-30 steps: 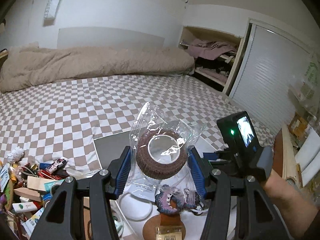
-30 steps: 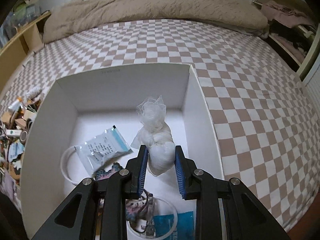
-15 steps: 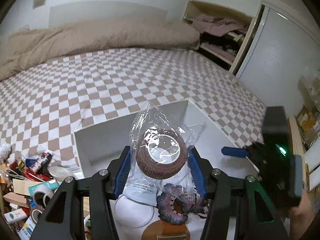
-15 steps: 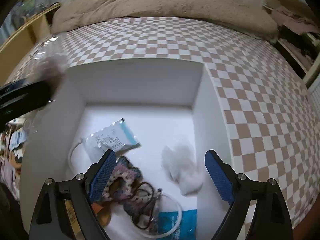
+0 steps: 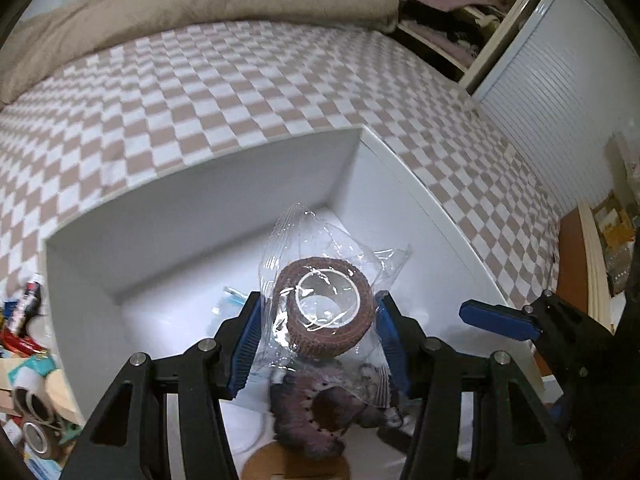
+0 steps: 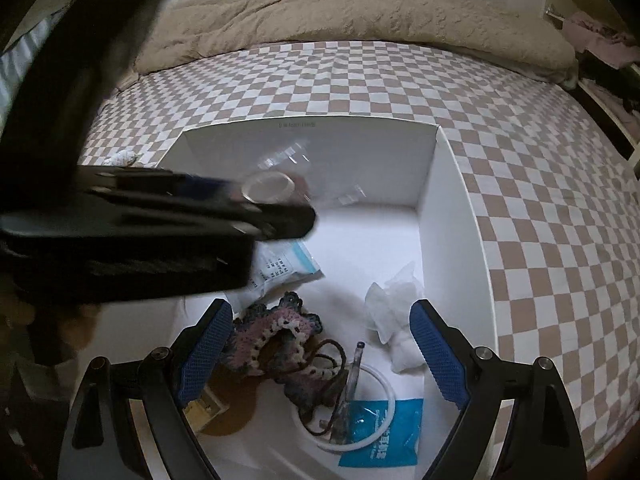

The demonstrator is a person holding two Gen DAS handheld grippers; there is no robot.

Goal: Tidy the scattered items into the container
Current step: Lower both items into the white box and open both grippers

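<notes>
My left gripper (image 5: 318,334) is shut on a brown bandage roll in a clear plastic bag (image 5: 326,306) and holds it over the white box (image 5: 208,220). The same roll shows blurred in the right wrist view (image 6: 268,188), above the box's left half. My right gripper (image 6: 320,354) is open and empty over the box (image 6: 452,208). Below it lie a white gauze bundle (image 6: 394,316), a crocheted scrunchie (image 6: 276,340), a white packet (image 6: 280,268), a pen (image 6: 352,384), a white ring (image 6: 376,412) and a blue packet (image 6: 384,436).
The box sits on a checkered bed (image 5: 200,92) with a beige duvet (image 6: 360,20) at the far end. Scattered small items and tape rolls (image 5: 28,408) lie left of the box. A wardrobe shelf (image 5: 452,20) and a white shutter door (image 5: 560,92) stand to the right.
My right gripper opened and let the white gauze bundle drop into the box, then drew back. My left gripper carried the bagged roll forward and down over the box.
</notes>
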